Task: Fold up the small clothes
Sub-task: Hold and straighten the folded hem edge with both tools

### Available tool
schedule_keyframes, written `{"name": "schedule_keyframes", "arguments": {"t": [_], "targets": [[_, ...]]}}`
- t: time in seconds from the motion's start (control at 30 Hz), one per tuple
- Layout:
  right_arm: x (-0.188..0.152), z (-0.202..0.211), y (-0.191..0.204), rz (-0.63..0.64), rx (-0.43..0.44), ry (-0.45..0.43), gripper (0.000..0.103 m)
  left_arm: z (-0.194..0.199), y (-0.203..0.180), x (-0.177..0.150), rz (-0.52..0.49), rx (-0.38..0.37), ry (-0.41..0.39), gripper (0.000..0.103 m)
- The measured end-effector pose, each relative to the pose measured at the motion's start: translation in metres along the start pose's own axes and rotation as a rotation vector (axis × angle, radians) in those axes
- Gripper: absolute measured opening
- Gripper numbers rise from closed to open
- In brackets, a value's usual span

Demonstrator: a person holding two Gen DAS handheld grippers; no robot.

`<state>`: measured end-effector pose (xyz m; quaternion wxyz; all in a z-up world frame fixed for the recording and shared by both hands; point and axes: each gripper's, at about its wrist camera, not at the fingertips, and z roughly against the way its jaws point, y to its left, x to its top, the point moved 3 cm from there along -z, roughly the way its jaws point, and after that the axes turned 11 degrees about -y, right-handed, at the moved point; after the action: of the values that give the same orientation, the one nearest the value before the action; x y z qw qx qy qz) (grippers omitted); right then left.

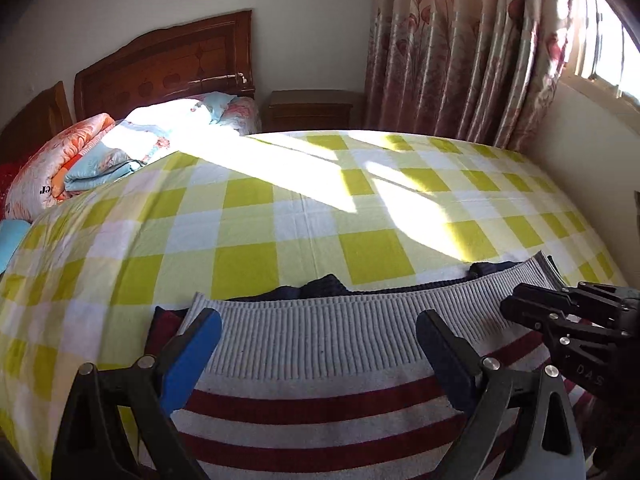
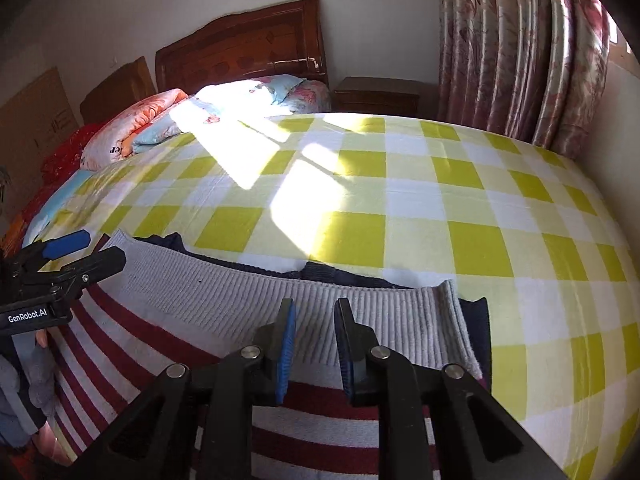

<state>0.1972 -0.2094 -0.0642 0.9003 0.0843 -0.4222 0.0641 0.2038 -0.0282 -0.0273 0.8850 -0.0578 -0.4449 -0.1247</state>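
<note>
A: Two grippers, and we count one garment under them: a sweater [image 1: 320, 392] with red and white stripes and a grey ribbed hem [image 1: 320, 332], lying flat at the lower centre of both views on the checked bedspread [image 1: 248, 216]. A dark navy layer [image 1: 324, 286] peeks out just beyond the hem.

B: We read the left gripper [image 1: 318, 354] as spread wide, its two blue-padded fingers [image 1: 192, 360] set well apart over the hem with nothing between them. In the right wrist view it sits at the left edge [image 2: 80, 250], above the sweater's left corner.

A: The right gripper [image 2: 315, 350] has its jaws narrow, a small gap between the two pads, over the hem near the lower middle of its own view. We cannot tell whether the tips touch the knit. From the left wrist view it shows at the right edge [image 1: 516, 308], near the hem's right end.

B: Around it we count one wooden headboard [image 1: 168, 64] at upper left, one nightstand [image 1: 312, 110] at upper centre, and one floral curtain [image 1: 460, 48] at upper right. Folded quilts [image 1: 96, 148] are piled at the left, by the headboard.

A: A band of sunlight [image 1: 280, 160] crosses the bedspread. Between the sweater and the far bedspread we see only the grippers' own fingers in the way.
</note>
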Motion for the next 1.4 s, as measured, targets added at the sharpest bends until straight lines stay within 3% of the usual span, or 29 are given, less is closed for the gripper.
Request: {"name": "schedule_keyframes", "arguments": {"t": [0.07, 0.13, 0.2, 0.27, 0.37, 0.5, 0.63, 0.77, 0.87, 0.97, 1.03, 1.17, 1.27, 1.33, 1.4], "targets": [[-0.006, -0.011, 0.024, 0.069, 0.024, 0.037, 0.021, -0.016, -0.018, -0.004, -0.074, 0.031, 0.048, 0.103], [-0.009, -0.015, 0.032, 0.151, -0.029, 0.014, 0.019, -0.034, -0.012, -0.013, -0.076, 0.068, 0.088, 0.103], [-0.008, -0.014, 0.018, 0.090, 0.018, 0.028, 0.019, -0.039, 0.012, -0.015, 0.047, 0.019, 0.117, 0.103], [-0.008, -0.008, -0.006, 0.047, -0.020, 0.028, 0.018, -0.034, 0.031, -0.017, 0.022, 0.098, 0.102, 0.103], [-0.013, 0.007, -0.059, -0.051, -0.113, 0.020, 0.018, -0.024, 0.062, -0.024, 0.045, 0.139, 0.097, 0.103], [-0.020, 0.015, -0.094, -0.202, -0.032, -0.022, 0.013, -0.024, 0.085, -0.029, 0.151, 0.111, 0.108, 0.103], [-0.017, 0.012, -0.078, -0.102, -0.092, -0.019, 0.015, -0.023, 0.080, -0.030, 0.133, 0.126, 0.099, 0.103], [-0.012, 0.015, -0.061, -0.112, -0.166, 0.002, 0.018, -0.024, 0.078, -0.030, 0.126, 0.138, 0.101, 0.103], [-0.001, 0.005, -0.004, 0.031, -0.106, -0.014, 0.018, -0.022, 0.077, -0.030, 0.114, 0.149, 0.094, 0.103], [-0.001, -0.021, 0.046, 0.140, -0.033, 0.031, 0.018, -0.022, 0.078, -0.031, 0.122, 0.145, 0.095, 0.103], [-0.002, -0.030, 0.057, 0.212, -0.060, 0.017, 0.018, -0.023, 0.080, -0.031, 0.133, 0.135, 0.099, 0.103], [-0.002, -0.018, 0.014, 0.093, -0.035, 0.019, 0.019, -0.023, 0.082, -0.031, 0.149, 0.121, 0.102, 0.103], [-0.008, -0.001, -0.042, 0.012, -0.179, 0.013, 0.020, -0.024, 0.082, -0.031, 0.150, 0.121, 0.102, 0.103], [-0.012, 0.008, -0.072, -0.102, -0.125, -0.007, 0.015, -0.025, 0.082, -0.031, 0.151, 0.120, 0.103, 0.103], [-0.013, 0.010, -0.076, -0.124, -0.107, -0.018, 0.014, -0.025, 0.082, -0.031, 0.155, 0.120, 0.104, 0.103]]}}
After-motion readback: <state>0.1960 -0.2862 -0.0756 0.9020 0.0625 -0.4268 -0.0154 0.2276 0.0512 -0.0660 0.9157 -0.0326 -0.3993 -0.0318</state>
